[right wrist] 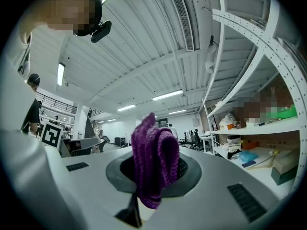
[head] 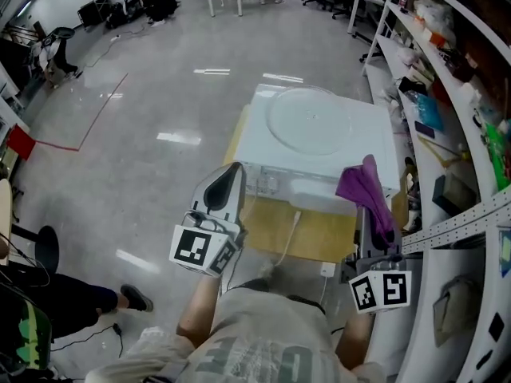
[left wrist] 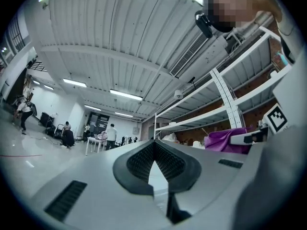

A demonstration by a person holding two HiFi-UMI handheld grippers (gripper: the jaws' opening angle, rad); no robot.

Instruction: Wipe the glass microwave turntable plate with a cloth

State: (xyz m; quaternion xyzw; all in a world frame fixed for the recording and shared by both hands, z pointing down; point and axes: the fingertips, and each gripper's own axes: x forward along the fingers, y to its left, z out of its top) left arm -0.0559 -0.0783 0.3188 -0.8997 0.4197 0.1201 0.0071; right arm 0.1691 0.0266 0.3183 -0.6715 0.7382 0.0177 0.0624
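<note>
The round glass turntable plate (head: 310,122) lies flat on top of a white microwave (head: 263,142), ahead of both grippers in the head view. A purple cloth (head: 366,190) hangs from my right gripper (right wrist: 152,176), which is shut on it; the cloth (right wrist: 154,157) bunches up between the jaws and hides the pads. It is held in the air over the microwave's near right corner, short of the plate. My left gripper (head: 233,168) points up by the near left corner. Its jaws (left wrist: 154,150) are shut with nothing between them.
The microwave stands on a small tan table (head: 319,236), with a white cable (head: 291,228) trailing down its front. White shelving (head: 447,94) loaded with clutter runs along the right. Open grey floor (head: 160,94) lies to the left, where a person's leg and shoe (head: 120,298) show.
</note>
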